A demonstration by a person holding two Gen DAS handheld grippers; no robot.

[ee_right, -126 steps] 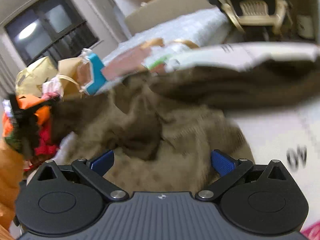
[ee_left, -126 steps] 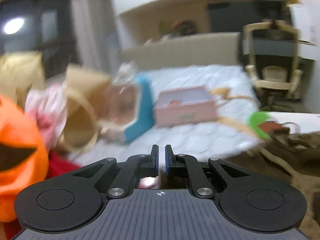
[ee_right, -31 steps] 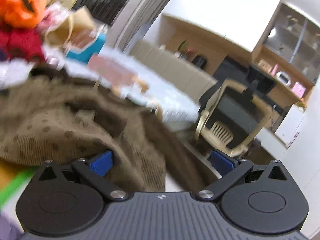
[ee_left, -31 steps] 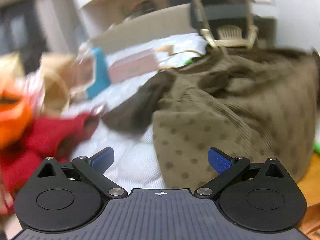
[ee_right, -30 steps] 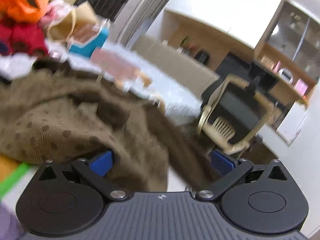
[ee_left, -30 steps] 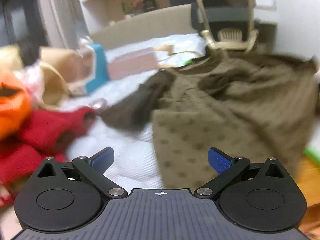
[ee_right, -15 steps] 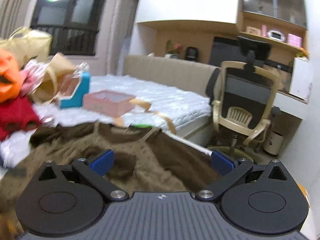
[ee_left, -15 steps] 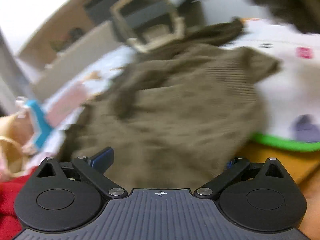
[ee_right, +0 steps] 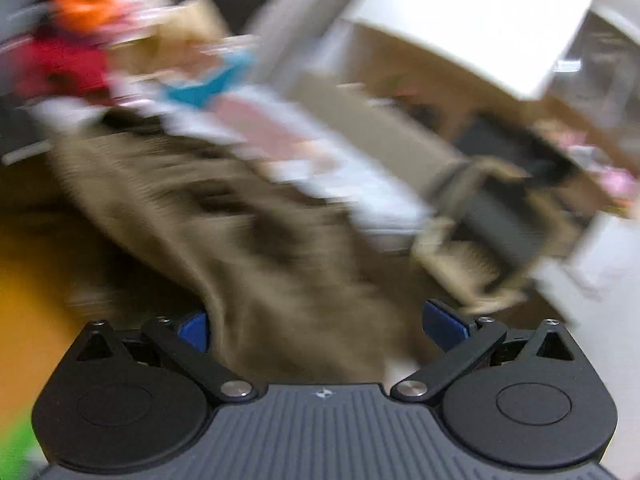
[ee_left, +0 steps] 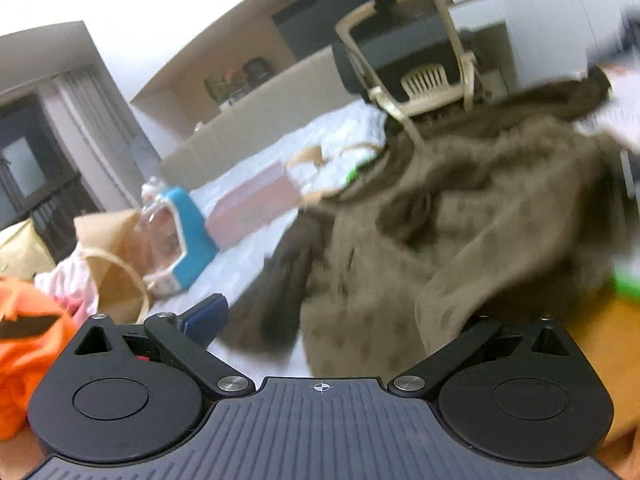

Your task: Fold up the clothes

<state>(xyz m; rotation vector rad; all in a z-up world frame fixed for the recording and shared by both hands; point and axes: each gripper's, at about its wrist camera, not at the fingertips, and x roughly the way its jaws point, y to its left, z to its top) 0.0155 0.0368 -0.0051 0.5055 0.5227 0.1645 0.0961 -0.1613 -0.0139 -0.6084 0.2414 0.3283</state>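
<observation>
A brown knit sweater with darker dots (ee_left: pixel 460 220) lies crumpled across the white bed and a mat at the right, one dark sleeve trailing toward the left. My left gripper (ee_left: pixel 332 320) is open at the sweater's near edge; its left fingertip (ee_left: pixel 204 316) shows, and the cloth covers the right one. In the blurred right wrist view the same sweater (ee_right: pixel 240 240) fills the middle. My right gripper (ee_right: pixel 320 326) is open, and the sweater's near edge runs down between both blue pads.
On the white bed (ee_left: pixel 256 264) stand a pink box (ee_left: pixel 252 208), a blue-edged box (ee_left: pixel 188 236) and a paper bag (ee_left: pixel 112 264). An orange pumpkin toy (ee_left: pixel 24 344) sits at near left. A beige office chair (ee_left: pixel 420 60) stands behind the sweater.
The left gripper, shut four seconds ago, is open, and the sweater's edge now covers its right finger. The right view has swung down fast from the room onto the sweater.
</observation>
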